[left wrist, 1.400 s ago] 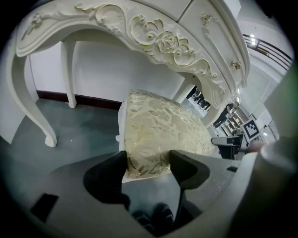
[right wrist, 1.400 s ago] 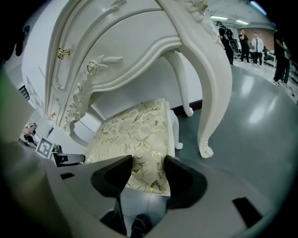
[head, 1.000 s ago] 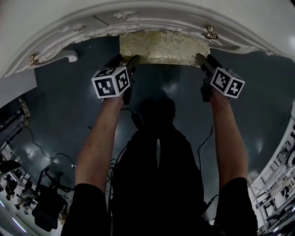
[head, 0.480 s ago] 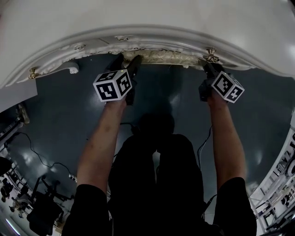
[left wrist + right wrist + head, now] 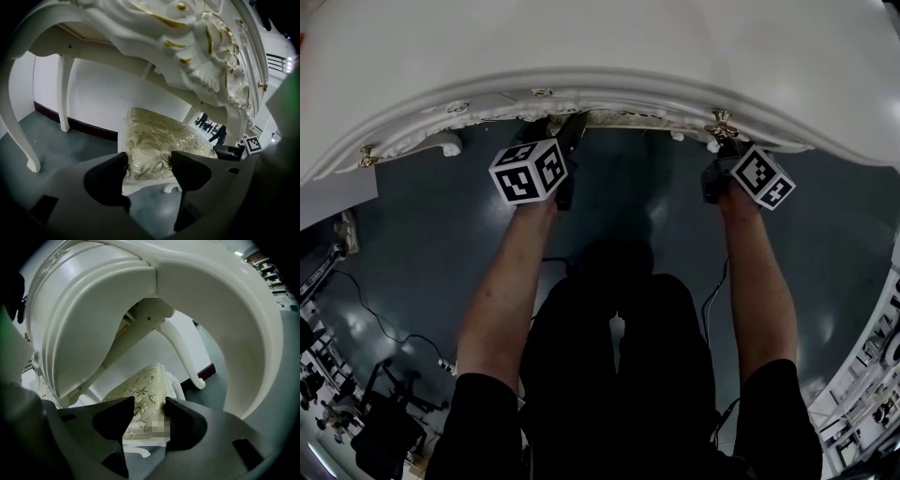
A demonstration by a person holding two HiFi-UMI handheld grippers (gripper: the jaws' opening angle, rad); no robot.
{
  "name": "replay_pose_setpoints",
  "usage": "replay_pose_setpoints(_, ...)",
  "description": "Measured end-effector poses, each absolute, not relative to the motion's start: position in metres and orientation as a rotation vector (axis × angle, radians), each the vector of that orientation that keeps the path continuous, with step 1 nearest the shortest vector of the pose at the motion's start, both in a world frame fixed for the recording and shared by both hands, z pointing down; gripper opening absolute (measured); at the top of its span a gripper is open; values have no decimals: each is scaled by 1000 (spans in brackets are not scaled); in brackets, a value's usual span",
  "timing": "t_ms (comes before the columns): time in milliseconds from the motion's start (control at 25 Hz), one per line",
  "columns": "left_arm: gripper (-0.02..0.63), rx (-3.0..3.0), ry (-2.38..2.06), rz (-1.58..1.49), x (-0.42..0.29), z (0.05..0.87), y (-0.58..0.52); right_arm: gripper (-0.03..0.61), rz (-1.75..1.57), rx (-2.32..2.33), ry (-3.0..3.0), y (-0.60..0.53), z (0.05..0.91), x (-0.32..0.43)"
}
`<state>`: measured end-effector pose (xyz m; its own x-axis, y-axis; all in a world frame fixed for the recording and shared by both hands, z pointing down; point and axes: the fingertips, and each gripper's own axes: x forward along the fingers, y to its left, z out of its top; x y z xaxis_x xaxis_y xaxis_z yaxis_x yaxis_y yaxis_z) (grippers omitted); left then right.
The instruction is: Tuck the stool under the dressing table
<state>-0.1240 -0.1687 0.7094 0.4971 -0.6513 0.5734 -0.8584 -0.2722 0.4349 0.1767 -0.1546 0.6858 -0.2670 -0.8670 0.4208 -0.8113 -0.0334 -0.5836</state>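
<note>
The stool (image 5: 154, 136), with a pale gold floral seat and a white frame, stands beneath the white carved dressing table (image 5: 600, 47). In the head view the tabletop hides it almost entirely. My left gripper (image 5: 149, 171) is shut on the seat's near corner, which fills the gap between the jaws. In the head view, the left gripper (image 5: 565, 127) reaches under the table's apron. My right gripper (image 5: 150, 420) straddles the other near edge of the stool (image 5: 140, 397), its jaws closing on the cushion. Seen from the head, the right gripper (image 5: 719, 150) meets the table edge beside a gold knob.
Curved white table legs (image 5: 63, 93) (image 5: 183, 352) stand on either side of the stool. A white wall with dark skirting (image 5: 84, 124) lies behind it. Cables (image 5: 394, 309) trail over the dark floor at lower left, and shelving (image 5: 872, 375) stands at the right.
Both grippers have moved forward toward the table. The gold seat, plainly showing a second ago, has slid under the tabletop and out of the head view.
</note>
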Motion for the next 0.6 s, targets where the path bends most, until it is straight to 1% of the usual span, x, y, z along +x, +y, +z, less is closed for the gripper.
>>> replay_pose_setpoints(120,301,2002,-1245,383,-127,712,-165,220,-1211,-1859,2103,-150,686,181)
replay_pose_setpoints(200,299,1989,-1274,393,-129,710,-163,193,-1190,-1885,2107,-145,682,186)
replay_pose_setpoints(320,238,1977,-1319,416,-135,708,-155,135,-1176,-1922,2159,-133,681,186)
replay_pose_setpoints(400,188,1970,-1320,428,-138,710,-148,113,-1184,-1934,2209,-125,684,183)
replay_pose_setpoints(600,175,1985,-1290,459,-133,711,-141,111,-1203,-1922,2274,-120,687,174)
